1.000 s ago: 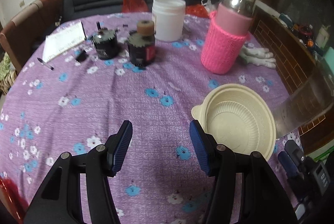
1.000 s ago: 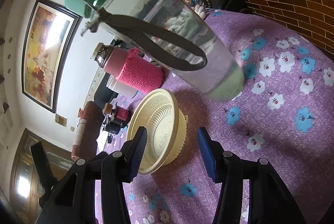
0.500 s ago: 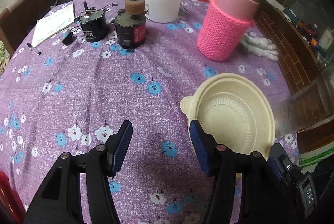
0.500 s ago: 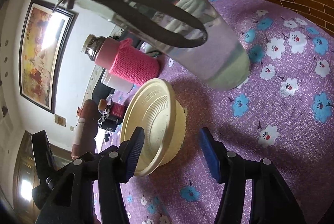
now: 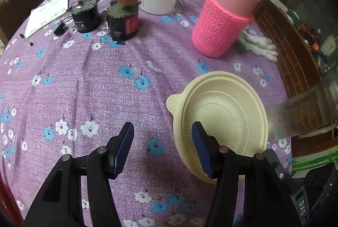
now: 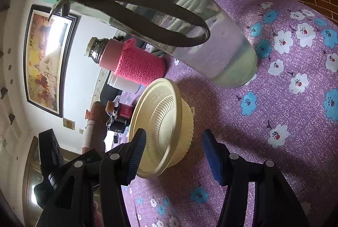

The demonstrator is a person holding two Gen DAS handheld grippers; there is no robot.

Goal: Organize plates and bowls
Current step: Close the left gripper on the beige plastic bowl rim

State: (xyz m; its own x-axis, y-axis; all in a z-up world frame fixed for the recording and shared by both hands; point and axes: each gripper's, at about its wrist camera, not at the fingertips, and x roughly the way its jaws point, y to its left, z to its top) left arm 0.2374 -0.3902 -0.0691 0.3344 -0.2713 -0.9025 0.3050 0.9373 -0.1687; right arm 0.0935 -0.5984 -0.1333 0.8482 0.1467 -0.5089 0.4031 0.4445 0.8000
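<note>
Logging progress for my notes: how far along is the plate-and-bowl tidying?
Possibly done: a cream plate sits inside the cream bowl. In hand: nothing; the left gripper and right gripper are open, flanking the bowl's rim. Left: gripping and moving the stack.

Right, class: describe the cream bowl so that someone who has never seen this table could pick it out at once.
Start from the purple flowered tablecloth on the round table. Find the tall flask in the pink knitted sleeve, then come towards the camera to the cream bowl, beside the clear bottle. It alone is wide, shallow and pale, with ribbed walls and a small tab on its rim.
</note>
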